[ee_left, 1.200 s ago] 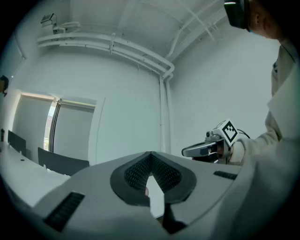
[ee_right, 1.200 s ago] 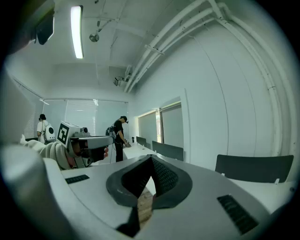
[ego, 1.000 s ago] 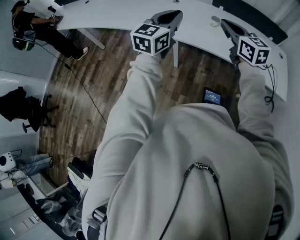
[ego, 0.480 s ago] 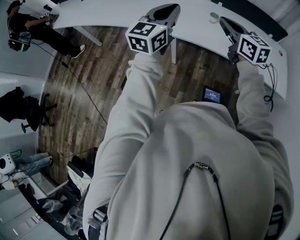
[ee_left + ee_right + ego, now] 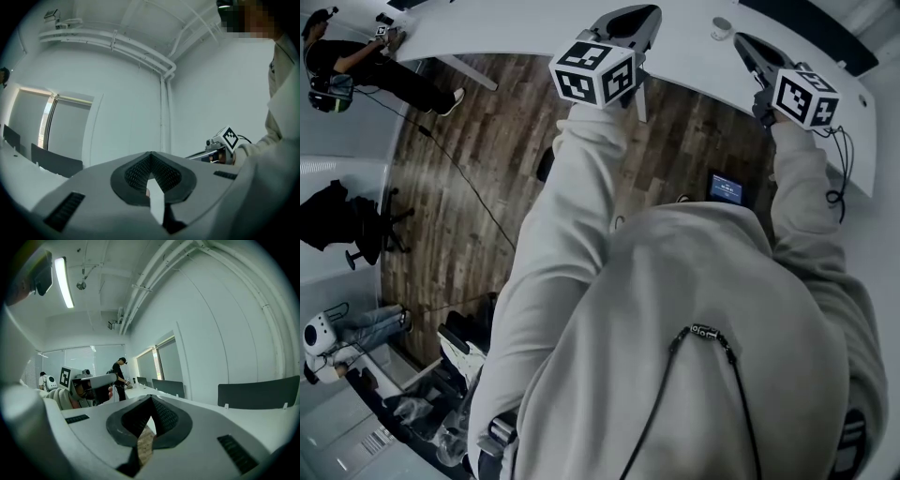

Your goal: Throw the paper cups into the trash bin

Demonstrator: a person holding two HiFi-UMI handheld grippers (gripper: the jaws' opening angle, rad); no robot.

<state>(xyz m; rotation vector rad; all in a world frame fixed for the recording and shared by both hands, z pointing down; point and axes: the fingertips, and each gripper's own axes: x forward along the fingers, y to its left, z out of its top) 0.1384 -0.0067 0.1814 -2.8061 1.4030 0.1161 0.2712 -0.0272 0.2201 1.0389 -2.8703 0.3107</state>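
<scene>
Top-down: person (image 5: 675,337) in pale hoodie holds two tools out over curved white bench (image 5: 534,23). L tool (image 5: 652,13) clenched, nothing btwn jaws. R tool (image 5: 739,39) clenched, also empty. Small round paper cup (image 5: 722,27) stands on bench, just beside R tool's tip.

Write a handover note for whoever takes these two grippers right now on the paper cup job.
Left gripper: shut, empty, at the near edge of the white table.
Right gripper: shut, empty, also at that edge.
Things: small round item on the table just beyond the right gripper, possibly a cup; trash bin not in view.
Done: no cup picked up yet.
Left: open, grasp cups, find bin, drop them in.
</scene>
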